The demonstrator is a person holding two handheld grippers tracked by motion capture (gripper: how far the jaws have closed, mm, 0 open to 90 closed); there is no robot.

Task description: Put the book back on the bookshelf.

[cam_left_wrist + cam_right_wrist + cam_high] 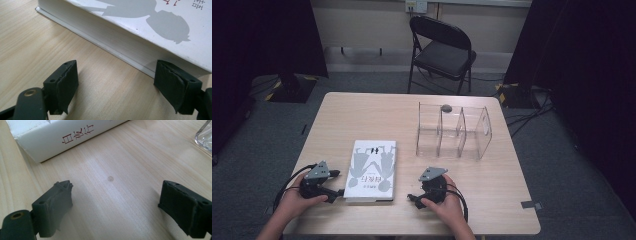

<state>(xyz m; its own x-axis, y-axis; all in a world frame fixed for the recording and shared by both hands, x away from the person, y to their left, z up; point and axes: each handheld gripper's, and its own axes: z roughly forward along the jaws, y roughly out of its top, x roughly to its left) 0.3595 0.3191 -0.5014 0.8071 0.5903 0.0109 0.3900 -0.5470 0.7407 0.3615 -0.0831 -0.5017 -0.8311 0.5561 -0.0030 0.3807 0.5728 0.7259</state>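
Indoors: wooden table (362,115), grey carpet, black chair (443,47); white book (373,170) between left gripper (337,192), right gripper (412,198), jaws apart, empty.

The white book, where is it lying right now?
In the high view the white book lies flat near the table's front edge, between the left gripper and right gripper, with the clear divider rack beyond it to the right.

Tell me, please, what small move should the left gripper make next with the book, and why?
Probably ease the left gripper forward onto the book's page edge. Its jaws stand open with nothing between them, one pad already near that edge, and the book lies flat on the table.
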